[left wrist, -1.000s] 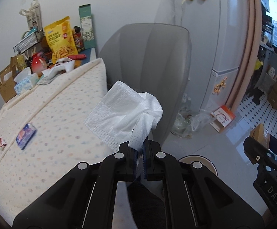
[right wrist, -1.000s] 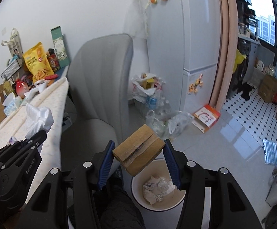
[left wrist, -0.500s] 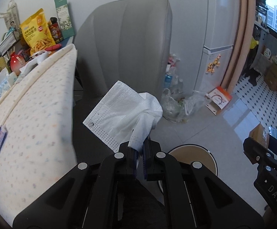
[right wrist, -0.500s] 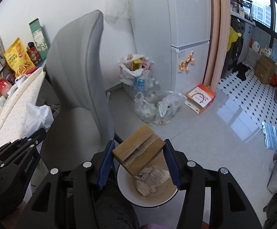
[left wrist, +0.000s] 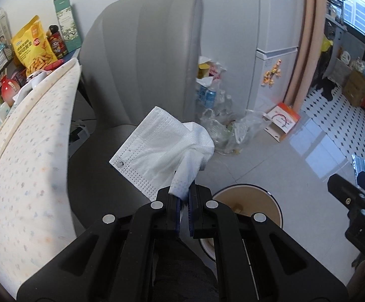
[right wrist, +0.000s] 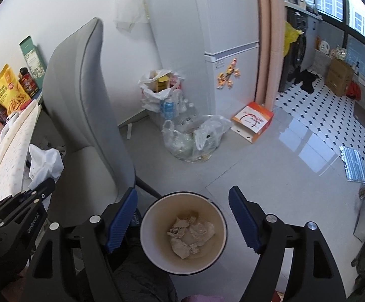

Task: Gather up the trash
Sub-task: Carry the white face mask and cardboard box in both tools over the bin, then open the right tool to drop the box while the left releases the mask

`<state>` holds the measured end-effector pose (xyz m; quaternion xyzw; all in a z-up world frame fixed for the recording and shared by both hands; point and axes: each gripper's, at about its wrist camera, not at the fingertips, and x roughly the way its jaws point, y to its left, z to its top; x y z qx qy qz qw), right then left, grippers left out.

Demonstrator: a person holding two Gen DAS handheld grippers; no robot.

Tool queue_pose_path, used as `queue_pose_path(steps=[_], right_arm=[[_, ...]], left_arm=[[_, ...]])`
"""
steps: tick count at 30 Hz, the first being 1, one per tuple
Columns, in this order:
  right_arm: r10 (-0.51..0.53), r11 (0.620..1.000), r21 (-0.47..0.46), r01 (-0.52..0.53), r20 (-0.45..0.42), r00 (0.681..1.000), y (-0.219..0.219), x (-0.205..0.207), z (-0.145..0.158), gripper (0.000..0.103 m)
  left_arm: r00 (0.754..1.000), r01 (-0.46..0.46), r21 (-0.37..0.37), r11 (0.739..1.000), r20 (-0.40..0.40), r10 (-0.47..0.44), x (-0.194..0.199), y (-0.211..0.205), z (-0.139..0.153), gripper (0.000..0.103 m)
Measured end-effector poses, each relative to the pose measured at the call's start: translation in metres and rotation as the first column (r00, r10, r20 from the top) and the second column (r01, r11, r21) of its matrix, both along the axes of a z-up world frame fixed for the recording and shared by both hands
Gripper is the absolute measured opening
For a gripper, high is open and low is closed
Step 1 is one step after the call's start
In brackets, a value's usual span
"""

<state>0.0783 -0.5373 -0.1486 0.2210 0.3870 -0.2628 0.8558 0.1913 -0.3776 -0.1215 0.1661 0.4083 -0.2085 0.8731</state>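
Note:
My left gripper [left wrist: 185, 196] is shut on a white tissue [left wrist: 162, 151] and holds it over the grey chair seat, left of the round waste bin [left wrist: 255, 196]. The tissue [right wrist: 44, 161] and the left gripper [right wrist: 40, 191] also show at the left of the right wrist view. My right gripper [right wrist: 182, 216] is open and empty directly above the bin [right wrist: 147, 229], which holds crumpled paper scraps [right wrist: 190, 234]. The cardboard box I held a moment ago is not visible.
A grey chair [right wrist: 86, 115] stands left of the bin. The table with the dotted cloth [left wrist: 26, 163] carries snacks and boxes at its far end. Plastic bags of bottles [right wrist: 179, 125] and an orange box [right wrist: 254, 122] lie on the floor by the fridge [right wrist: 222, 50].
My right gripper has opened and the cardboard box is gone from its jaws. Both grippers have swung away from the table towards the bin. The left still grips the tissue.

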Motion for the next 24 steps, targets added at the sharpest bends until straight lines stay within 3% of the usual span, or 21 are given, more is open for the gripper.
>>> queue_pose_path(steps=[14,24], right_arm=[[-0.190,0.981,-0.027,0.190,-0.004,0.982,-0.050,-0.076,0.004,0.077],[-0.227,0.973,-0.038,0.227,0.013,0.974,-0.061,-0.099,0.009,0.077]], left_arm=[[0.983,0.172,-0.021,0.985,-0.059,-0.173,-0.046,-0.059,-0.012,0.006],[0.966,0.227,-0.039,0.973,-0.120,-0.230,-0.063,-0.077,-0.024,0.008]])
